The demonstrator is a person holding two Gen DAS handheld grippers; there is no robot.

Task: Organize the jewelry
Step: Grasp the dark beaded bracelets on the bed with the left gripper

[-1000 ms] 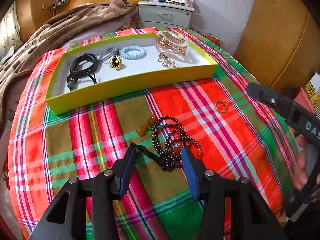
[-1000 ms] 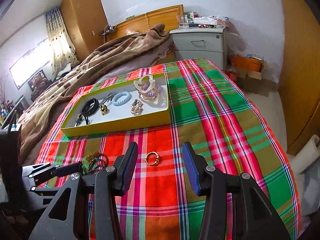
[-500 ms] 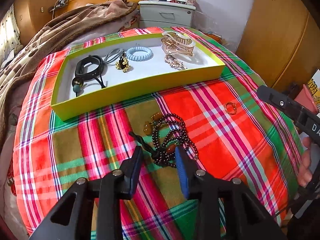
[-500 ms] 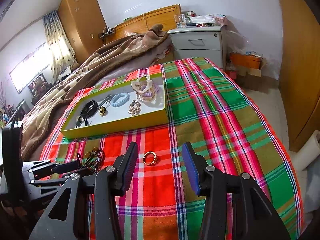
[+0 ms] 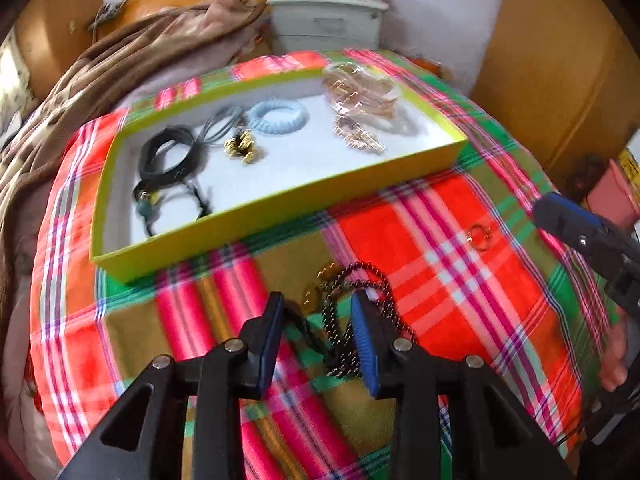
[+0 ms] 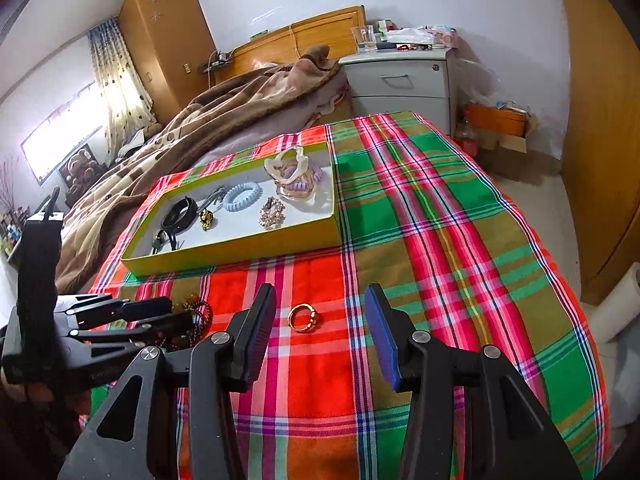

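Observation:
A dark beaded bracelet bundle (image 5: 344,312) lies on the plaid cloth, between the fingers of my left gripper (image 5: 318,320), whose jaws have narrowed around it but still show a gap. It also shows in the right wrist view (image 6: 196,316) beside the left gripper (image 6: 160,320). A gold ring (image 6: 303,318) lies on the cloth just ahead of my open right gripper (image 6: 320,316); in the left wrist view the ring (image 5: 480,236) is blurred. The yellow-green tray (image 5: 280,204) holds a black band, a blue coil tie, gold pieces and clear hair clips.
The tray (image 6: 240,248) sits on a plaid cloth (image 6: 440,240) over a bed. A brown blanket (image 6: 224,112) lies behind it, a grey nightstand (image 6: 400,80) at the back. The bed's edge drops off to the right, toward wooden wardrobe doors (image 6: 600,120).
My left gripper moved forward over the beaded bracelets and its jaws narrowed around them. The right gripper stayed open and nearly still behind the ring.

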